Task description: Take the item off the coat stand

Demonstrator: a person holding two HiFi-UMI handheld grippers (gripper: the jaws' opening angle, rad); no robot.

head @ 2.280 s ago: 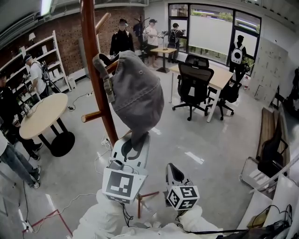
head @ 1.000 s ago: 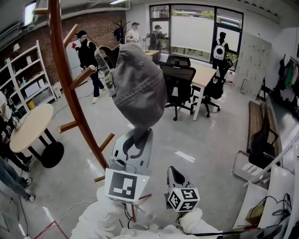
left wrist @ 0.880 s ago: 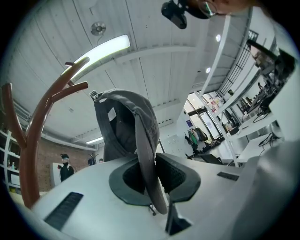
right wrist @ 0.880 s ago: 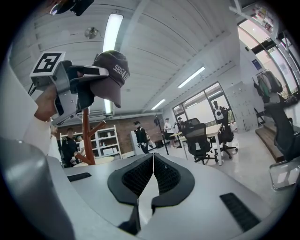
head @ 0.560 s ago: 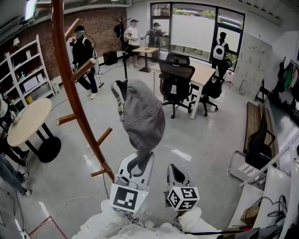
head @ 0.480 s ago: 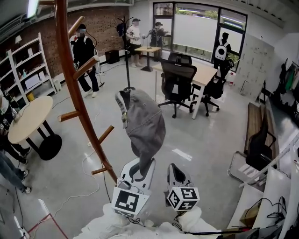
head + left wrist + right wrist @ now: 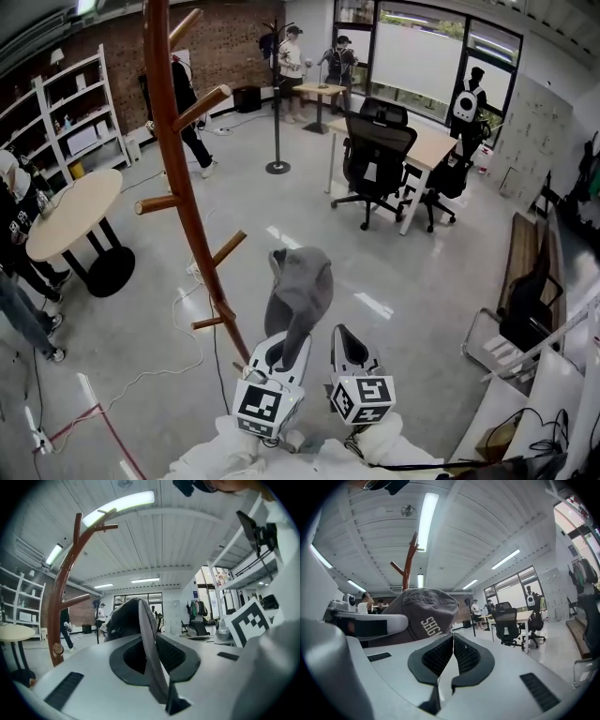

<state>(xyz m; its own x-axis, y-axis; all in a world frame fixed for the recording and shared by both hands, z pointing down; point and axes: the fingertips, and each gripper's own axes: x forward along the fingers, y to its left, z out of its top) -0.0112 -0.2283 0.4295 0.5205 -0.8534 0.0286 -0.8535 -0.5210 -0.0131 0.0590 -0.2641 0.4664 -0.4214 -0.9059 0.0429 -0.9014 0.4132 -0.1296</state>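
Grey cap (image 7: 300,289) clamped by a fold of its fabric in the left claw (image 7: 284,351), standing up above the jaws, off the coat stand (image 7: 180,202) and near its right side, over the floor. Right claw (image 7: 348,349) pressed together on nothing, just beside the left.

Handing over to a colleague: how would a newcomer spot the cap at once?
Find the tall red-brown wooden coat stand; just right of its base is the left gripper. Its jaws pinch one edge of the grey cap, which is off the pegs and is the only soft fabric thing there.
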